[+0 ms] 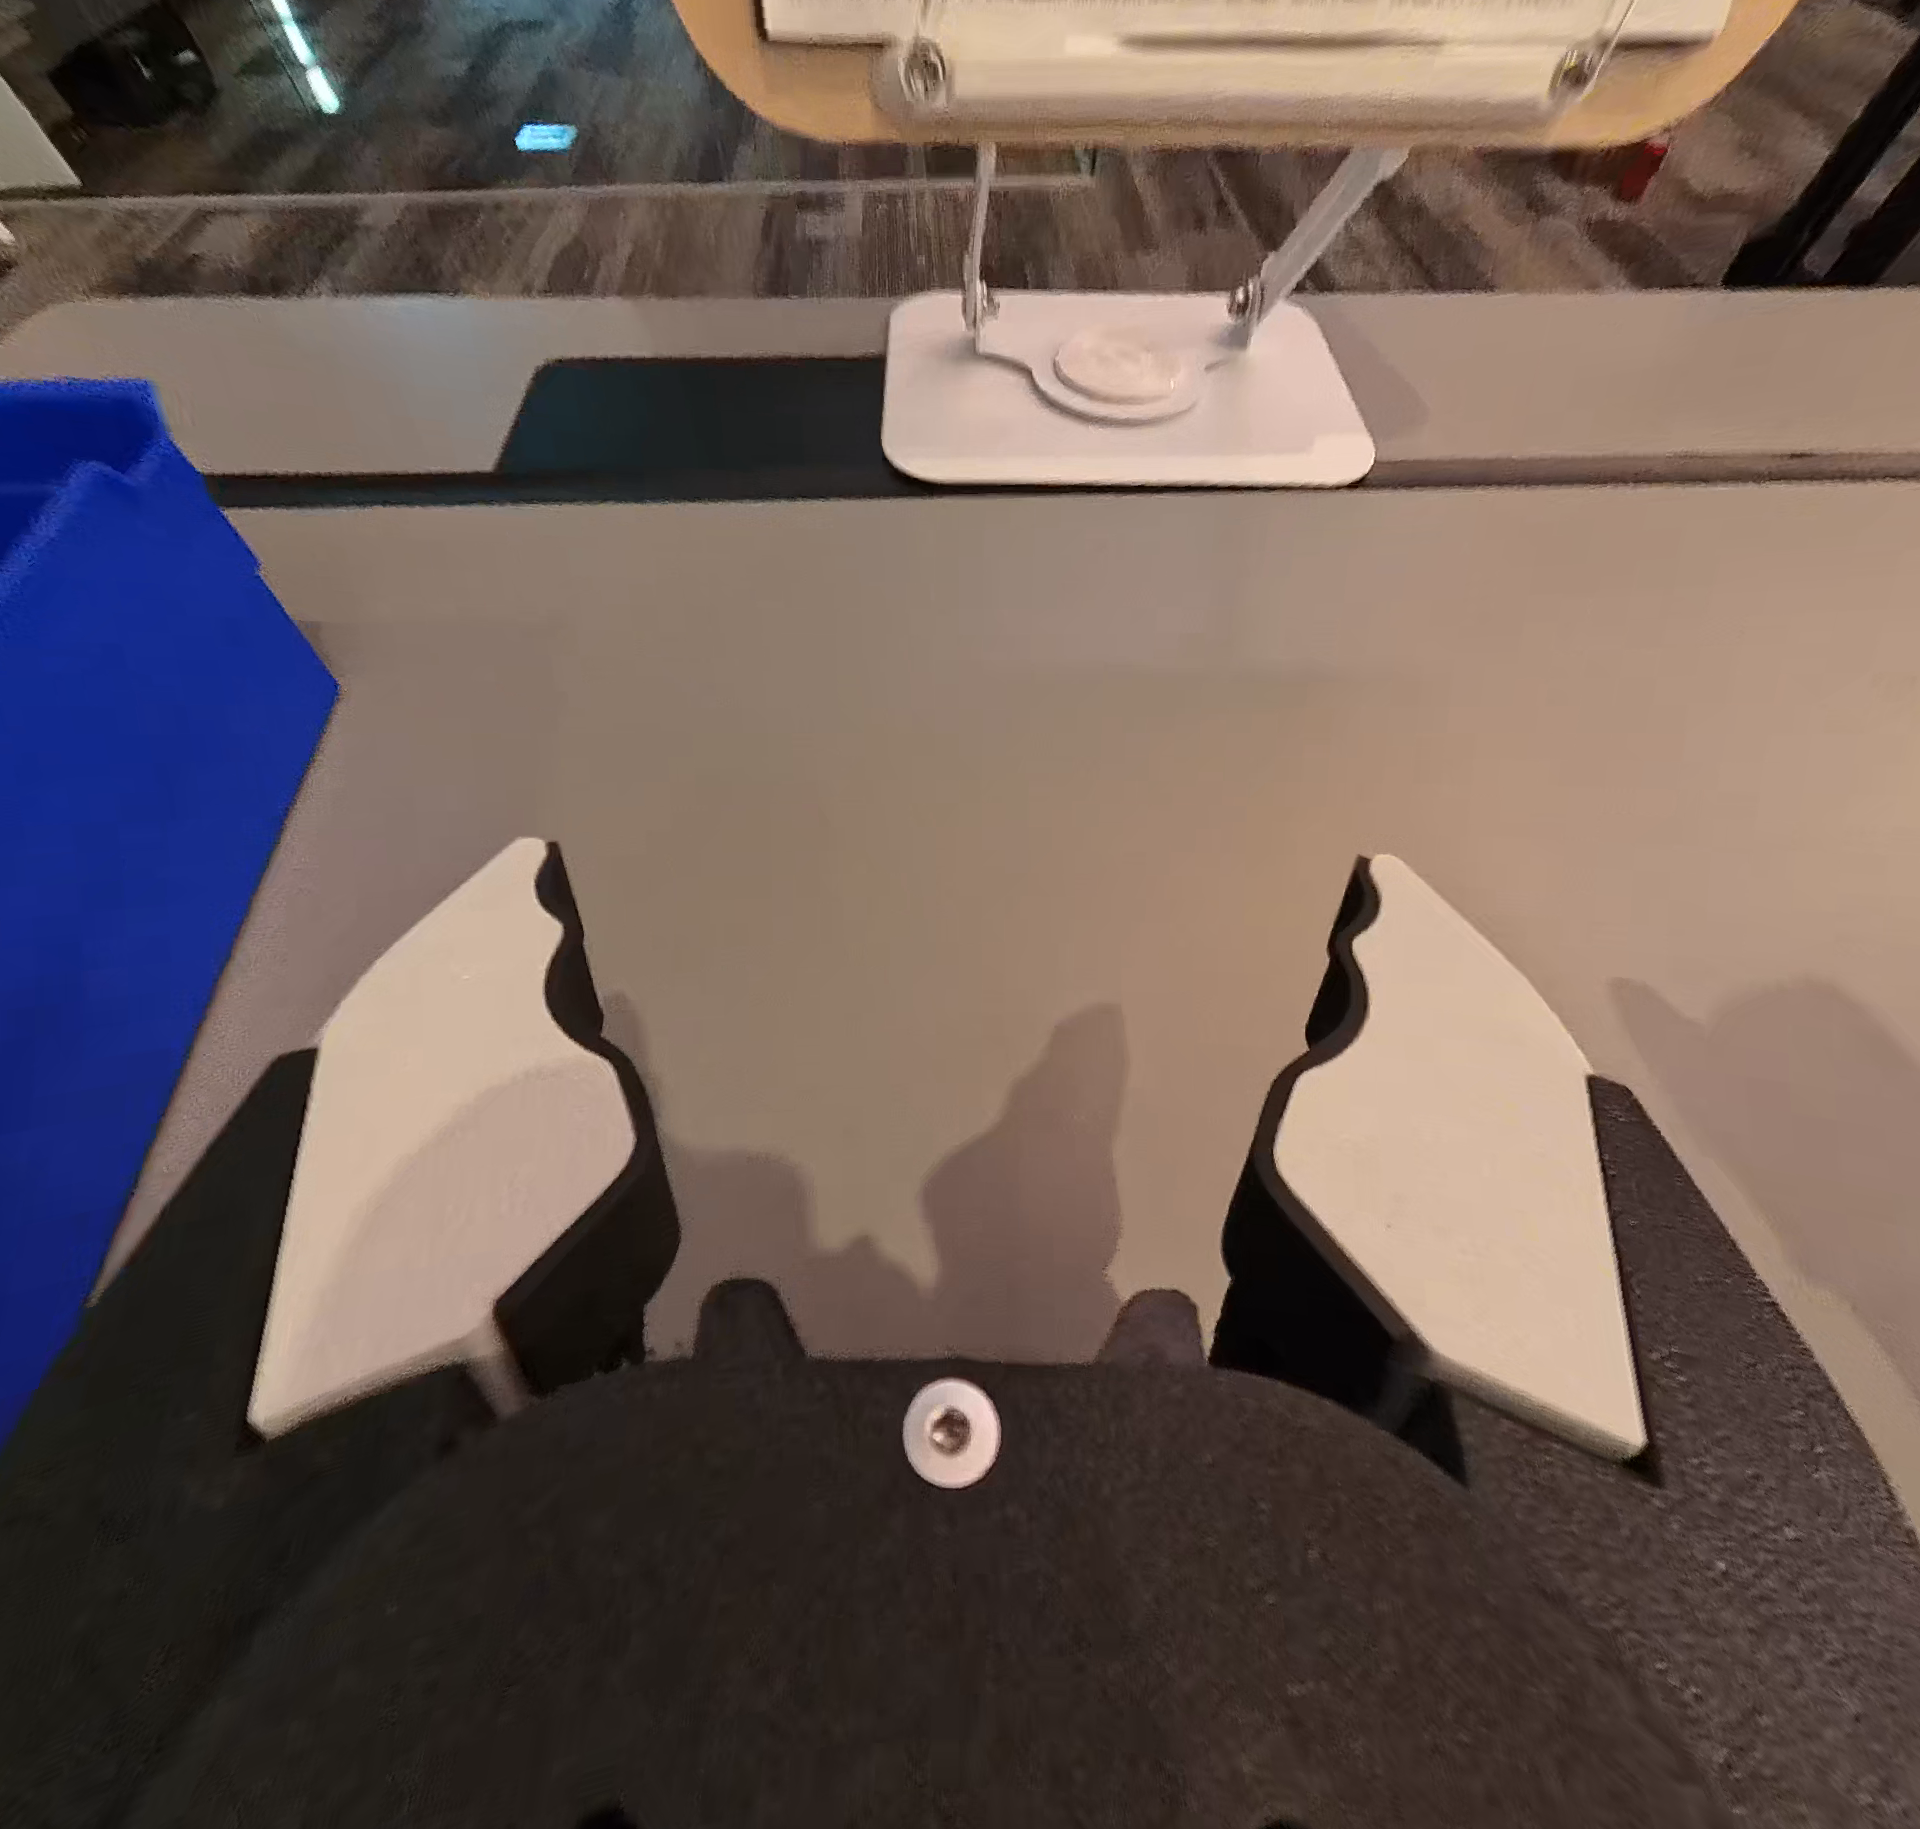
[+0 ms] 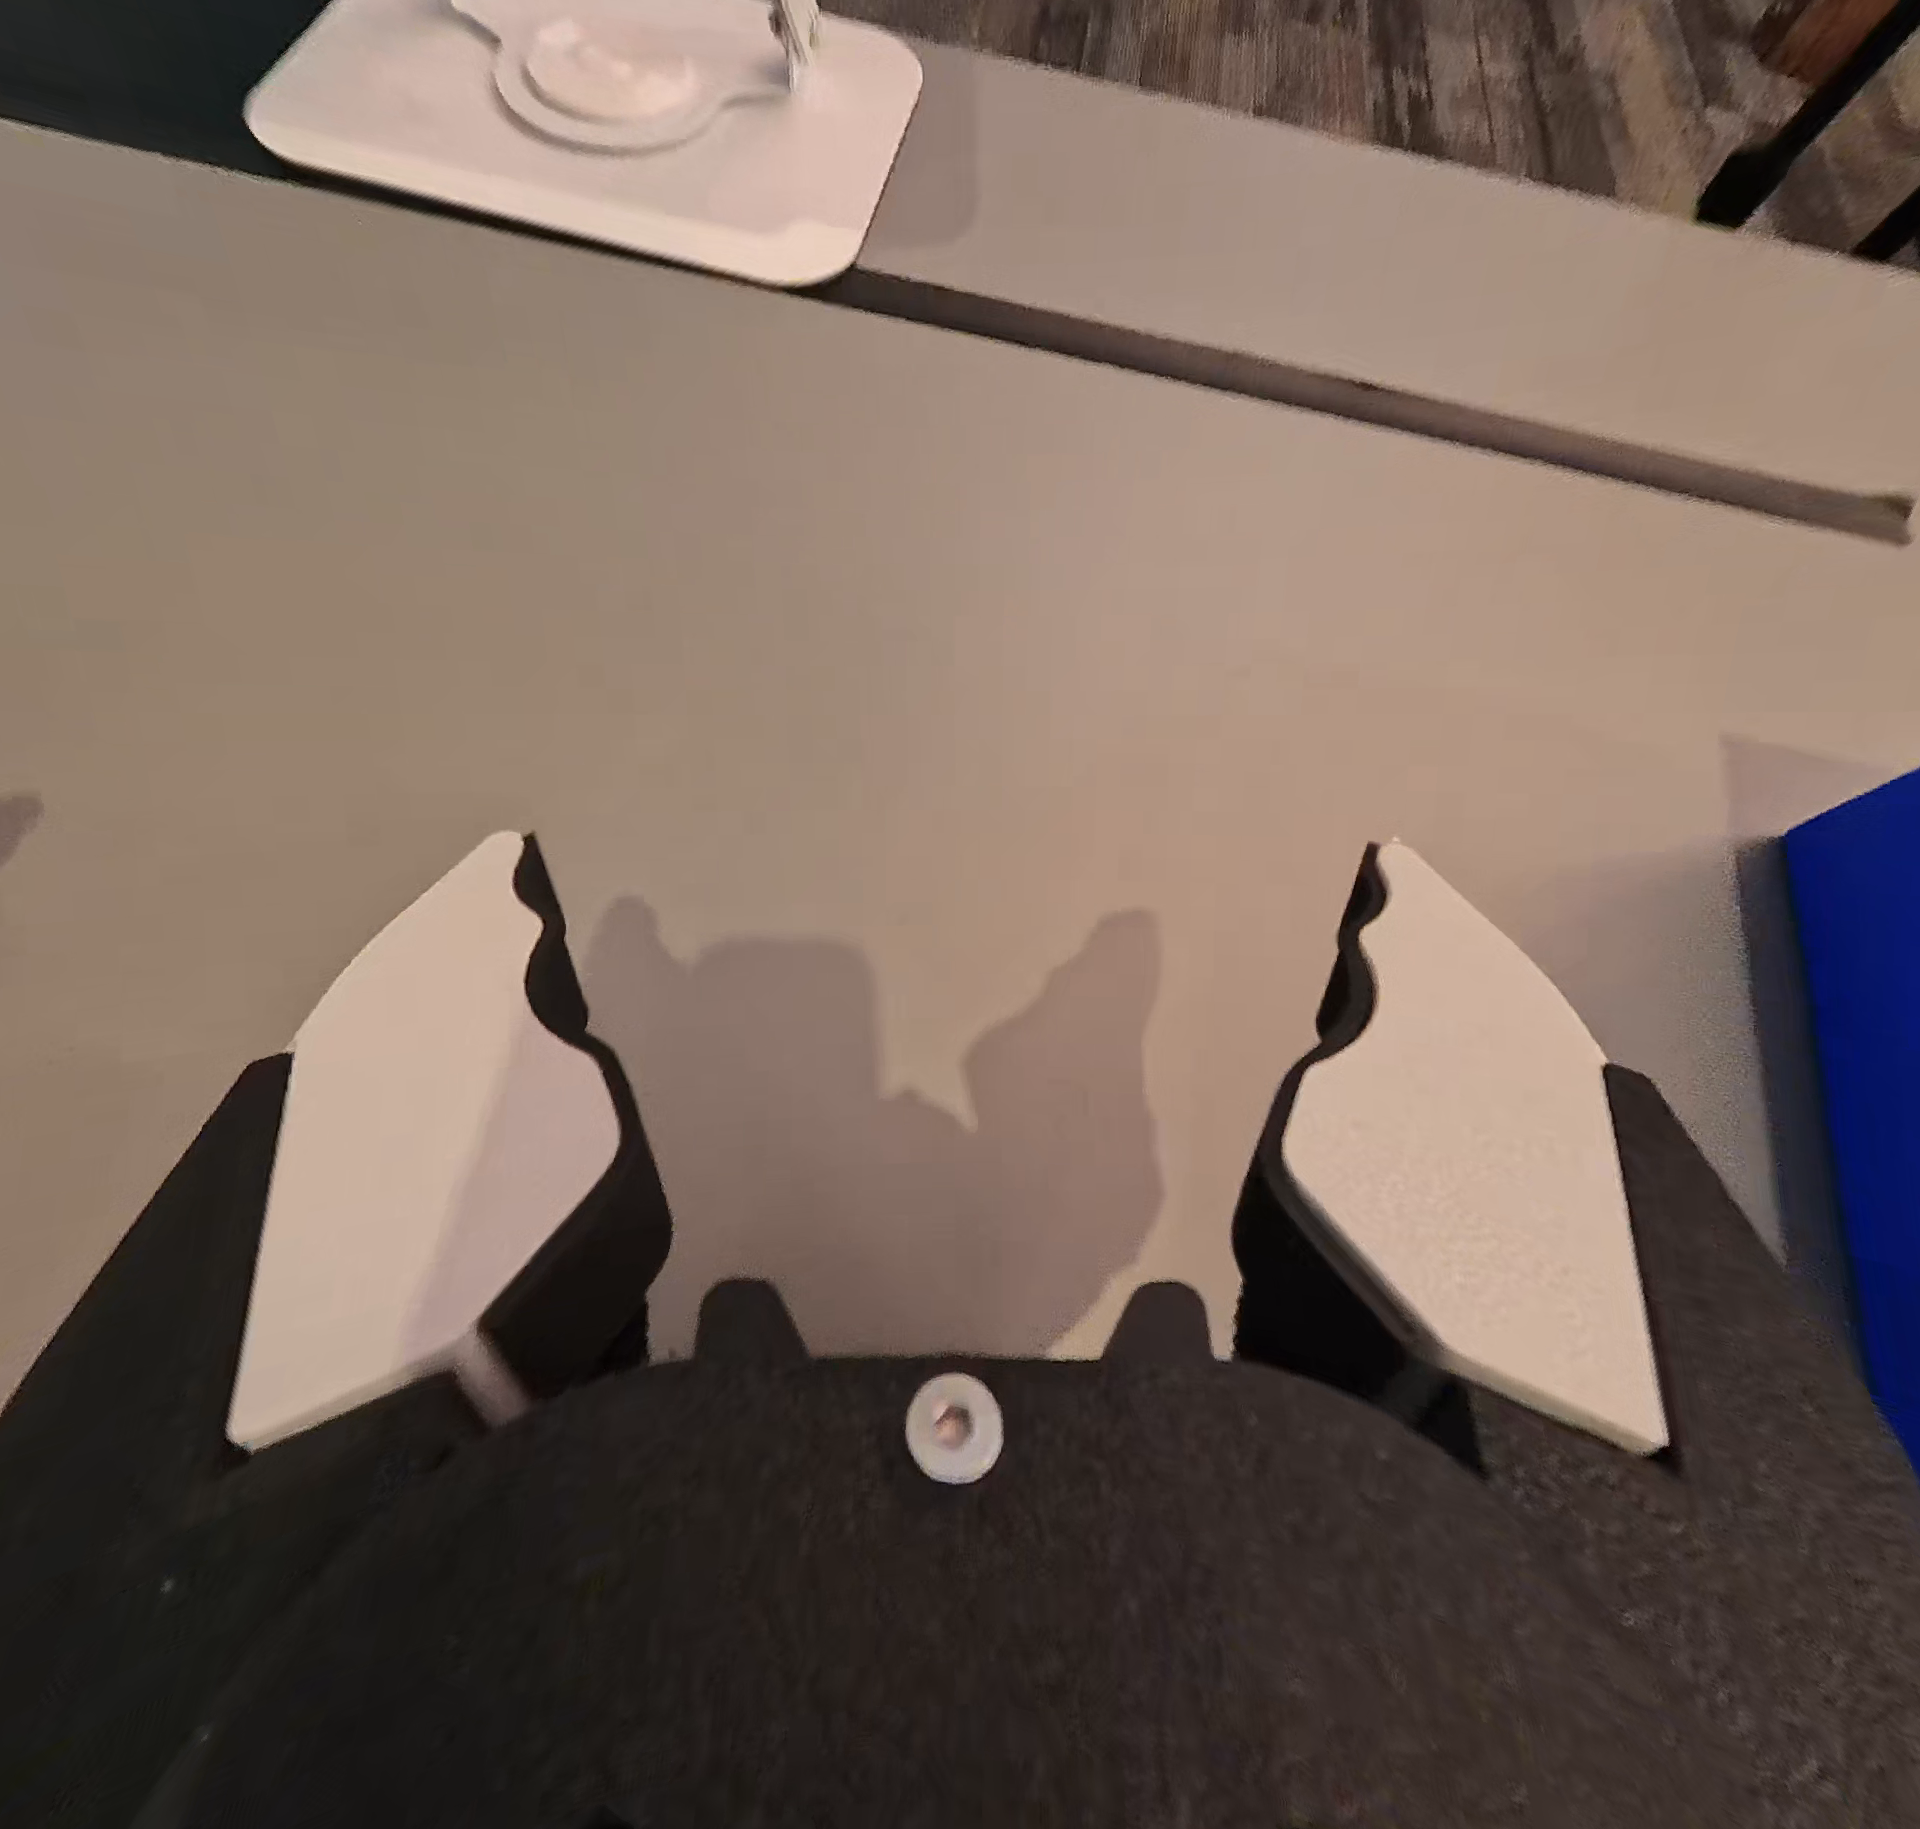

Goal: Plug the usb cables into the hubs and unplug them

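A: How do the grippers stand?

B: The left gripper (image 1: 956,854) is spread wide with nothing between its fingers (image 1: 447,1135), hanging above the grey table (image 1: 935,688). The right gripper (image 2: 951,849) is likewise wide apart and empty, over the same table (image 2: 831,532).

A: Where are the cables and hubs?

B: Neither view shows them, so I cannot tell where they are.

A: What else is there?

B: In the left wrist view a blue bin (image 1: 135,688) sits at the left edge, just beside the left finger. At the far side a white stand (image 1: 1127,397) rests on the table, holding a board (image 1: 1236,23) with a printed sheet. The right wrist view shows that stand (image 2: 582,106) at upper left and a blue bin (image 2: 1860,1052) at the right edge.
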Tool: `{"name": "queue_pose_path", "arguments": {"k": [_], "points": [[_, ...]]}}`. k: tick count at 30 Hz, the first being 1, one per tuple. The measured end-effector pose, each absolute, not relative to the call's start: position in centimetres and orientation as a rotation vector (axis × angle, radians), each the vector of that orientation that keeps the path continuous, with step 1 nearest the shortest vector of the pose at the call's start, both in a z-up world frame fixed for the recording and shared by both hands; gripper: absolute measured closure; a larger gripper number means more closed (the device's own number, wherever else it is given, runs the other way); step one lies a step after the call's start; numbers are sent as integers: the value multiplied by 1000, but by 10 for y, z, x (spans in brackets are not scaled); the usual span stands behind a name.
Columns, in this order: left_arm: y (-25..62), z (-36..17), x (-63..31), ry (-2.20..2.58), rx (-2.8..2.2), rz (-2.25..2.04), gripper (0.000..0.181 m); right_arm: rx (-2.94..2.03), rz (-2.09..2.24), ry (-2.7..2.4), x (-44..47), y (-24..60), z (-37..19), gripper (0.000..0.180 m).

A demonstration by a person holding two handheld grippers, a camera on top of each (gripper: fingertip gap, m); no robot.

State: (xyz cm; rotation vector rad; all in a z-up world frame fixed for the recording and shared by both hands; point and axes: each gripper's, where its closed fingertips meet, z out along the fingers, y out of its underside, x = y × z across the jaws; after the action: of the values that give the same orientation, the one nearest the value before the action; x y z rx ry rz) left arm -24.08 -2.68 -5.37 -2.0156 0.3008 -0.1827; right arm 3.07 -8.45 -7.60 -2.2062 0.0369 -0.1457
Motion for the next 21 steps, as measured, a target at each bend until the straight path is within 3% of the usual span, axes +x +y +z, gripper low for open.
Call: {"name": "queue_pose_path", "arguments": {"k": [13, 15, 21], "points": [[-20, -107, -235, 303, -2160, -74, 49, -2340, -90, 187, 31, -77, -140, 38], [-22, -119, -230, 331, -2213, -81, 63, -2364, -67, 201, 28, -76, -147, 39], [-15, -149, -232, 331, -2291, 4, 47, -2414, -77, 232, 28, -74, -165, 36]]}}
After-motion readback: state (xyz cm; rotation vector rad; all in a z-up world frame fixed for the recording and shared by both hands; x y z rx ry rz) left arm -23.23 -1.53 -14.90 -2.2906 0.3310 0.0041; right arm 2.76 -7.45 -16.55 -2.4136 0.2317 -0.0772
